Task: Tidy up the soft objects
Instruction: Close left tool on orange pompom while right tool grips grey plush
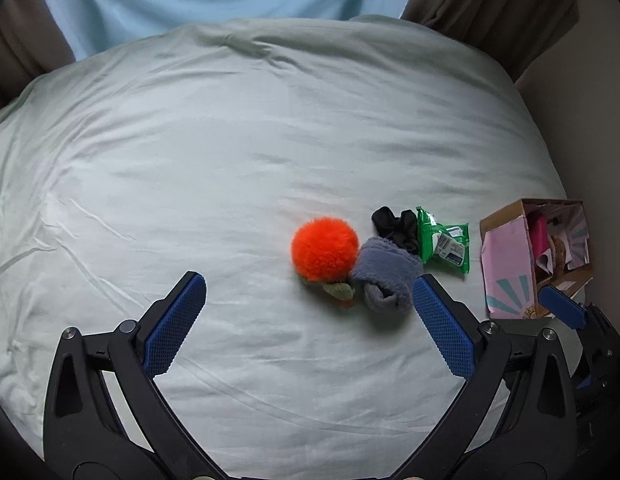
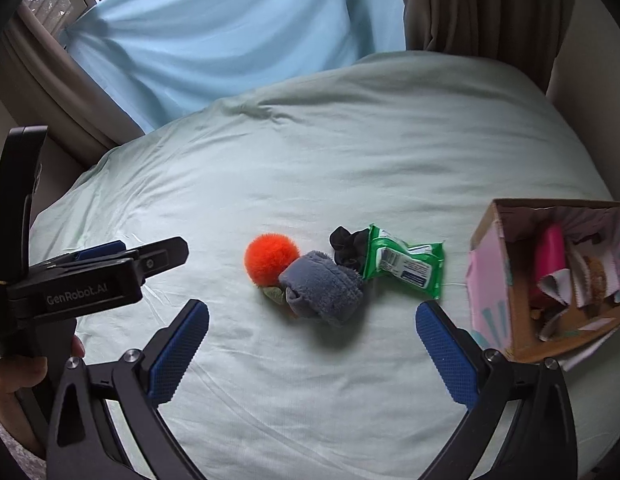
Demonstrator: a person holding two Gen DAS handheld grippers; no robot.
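Both hand-held grippers open, grey sock (image 2: pixel 322 292) ahead

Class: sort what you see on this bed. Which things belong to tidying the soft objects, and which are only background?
Job: orange pom-pom, grey sock, black scrunchie, green wipes packet, cardboard box.

Background: bedsheet, blue curtain, brown curtain.

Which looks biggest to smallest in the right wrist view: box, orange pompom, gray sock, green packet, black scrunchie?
1. Box, though it sits nearest the lens edge, which may inflate it.
2. Gray sock and green packet, too close to rank.
3. Orange pompom.
4. Black scrunchie, partly hidden.
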